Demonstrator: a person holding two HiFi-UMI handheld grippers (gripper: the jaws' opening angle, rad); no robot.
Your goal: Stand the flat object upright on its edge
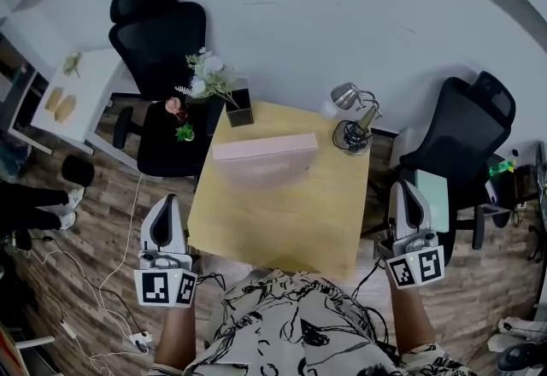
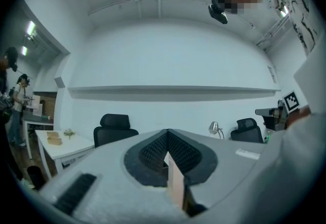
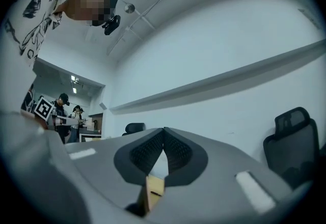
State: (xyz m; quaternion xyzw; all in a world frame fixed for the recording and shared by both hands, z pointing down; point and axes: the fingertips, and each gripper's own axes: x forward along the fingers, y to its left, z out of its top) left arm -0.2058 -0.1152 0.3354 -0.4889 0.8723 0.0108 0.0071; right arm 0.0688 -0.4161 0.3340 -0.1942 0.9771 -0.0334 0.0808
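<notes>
Flat object [image 1: 265, 146] appears already upright on its edge on the tabletop [image 1: 282, 225]; left claw [image 1: 167, 200] and right claw [image 1: 403, 186] are closed, empty and well apart from it.

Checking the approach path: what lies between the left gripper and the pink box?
Head view: only floor and bare table between the left gripper and the pink box.

I see a pale pink slab [image 1: 265, 146] on the yellow table [image 1: 282, 220]. A black chair [image 1: 158, 32] stands beyond the table, over brown wood-grain floor [image 1: 111, 229]. Nearer than the table are the grey left tongs [image 1: 167, 202] and right tongs [image 1: 403, 188], with black-and-white checked markers.
</notes>
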